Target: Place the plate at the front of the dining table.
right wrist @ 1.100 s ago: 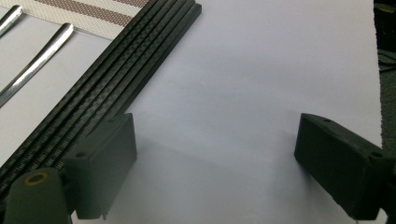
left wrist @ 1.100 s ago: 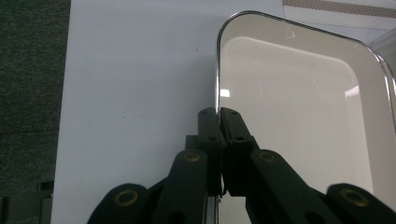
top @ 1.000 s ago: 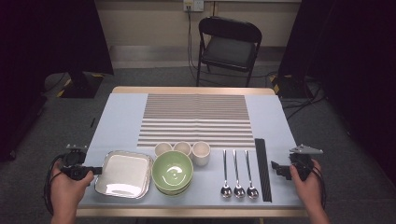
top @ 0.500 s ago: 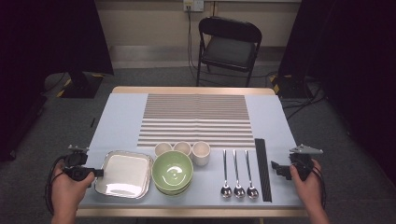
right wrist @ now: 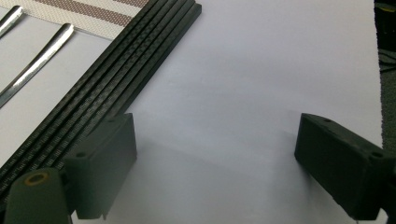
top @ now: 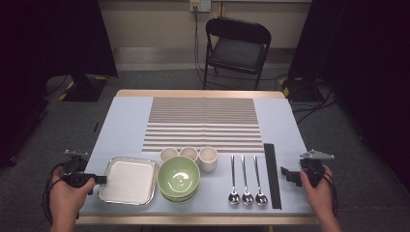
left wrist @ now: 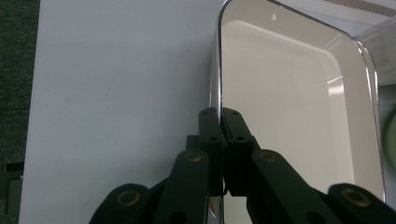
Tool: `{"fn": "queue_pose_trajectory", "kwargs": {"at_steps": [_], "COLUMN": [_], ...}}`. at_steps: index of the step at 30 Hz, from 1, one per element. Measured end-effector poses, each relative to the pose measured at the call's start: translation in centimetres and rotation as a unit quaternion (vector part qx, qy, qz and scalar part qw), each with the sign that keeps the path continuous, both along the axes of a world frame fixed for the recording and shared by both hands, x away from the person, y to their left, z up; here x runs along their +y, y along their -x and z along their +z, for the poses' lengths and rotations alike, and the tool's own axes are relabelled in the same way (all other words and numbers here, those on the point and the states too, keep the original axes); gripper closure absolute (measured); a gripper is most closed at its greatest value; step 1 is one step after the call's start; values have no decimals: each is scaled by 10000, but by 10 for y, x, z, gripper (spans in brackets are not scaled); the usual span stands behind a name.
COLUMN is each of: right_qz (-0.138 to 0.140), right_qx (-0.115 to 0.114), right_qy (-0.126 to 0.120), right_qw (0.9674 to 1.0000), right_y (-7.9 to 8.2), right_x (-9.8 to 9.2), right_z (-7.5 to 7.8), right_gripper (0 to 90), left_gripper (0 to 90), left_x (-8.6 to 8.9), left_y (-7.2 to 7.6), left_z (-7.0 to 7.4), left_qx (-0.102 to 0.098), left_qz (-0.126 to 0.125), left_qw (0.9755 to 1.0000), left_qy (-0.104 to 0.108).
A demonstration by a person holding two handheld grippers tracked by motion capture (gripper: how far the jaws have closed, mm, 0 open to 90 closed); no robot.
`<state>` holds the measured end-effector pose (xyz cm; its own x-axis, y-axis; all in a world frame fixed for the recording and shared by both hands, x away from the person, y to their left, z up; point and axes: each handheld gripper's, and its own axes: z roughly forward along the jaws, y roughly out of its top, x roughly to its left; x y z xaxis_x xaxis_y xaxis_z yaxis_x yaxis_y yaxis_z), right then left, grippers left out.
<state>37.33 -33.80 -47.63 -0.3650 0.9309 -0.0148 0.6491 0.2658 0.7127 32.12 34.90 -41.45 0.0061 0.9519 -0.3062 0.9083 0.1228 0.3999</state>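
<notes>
A square metal tray with a pale inside lies at the table's front left. My left gripper is shut on its left rim. In the left gripper view the two jaws pinch the thin edge of the tray between them. My right gripper rests at the front right, just right of a row of black chopsticks. In the right gripper view its jaws stand wide open over bare tablecloth, with the chopsticks beside the left jaw.
A green bowl sits right of the tray, with three small cups behind it. Three spoons lie left of the chopsticks. A striped placemat covers the table's middle. A folding chair stands beyond the far edge.
</notes>
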Motion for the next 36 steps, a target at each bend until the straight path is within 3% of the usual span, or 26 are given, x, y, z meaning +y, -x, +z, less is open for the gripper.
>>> {"fn": "queue_pose_trajectory", "kwargs": {"at_steps": [9,12,15,28,36], "right_qz": [-17,-8,-6,-2,-6], "right_qx": [-13,-27,-20,-18,-21], "right_qy": [4,6,4,8,2], "right_qw": [10000,10000,10000,10000,10000], "right_y": [1,0,0,0,0], "right_x": [1,0,0,0,0], "right_z": [0,0,0,0,0], "right_gripper": [119,119,119,119,119], "left_gripper": [882,883,883,884,883], "left_x": [6,8,11,15,15], "left_y": [3,5,7,7,2], "left_z": [2,3,4,13,18], "left_qx": [-92,-96,-123,-213,-225], "left_qz": [160,223,282,505,510], "left_qw": [9993,9992,9985,9969,9966], "left_qy": [329,320,442,569,609]}}
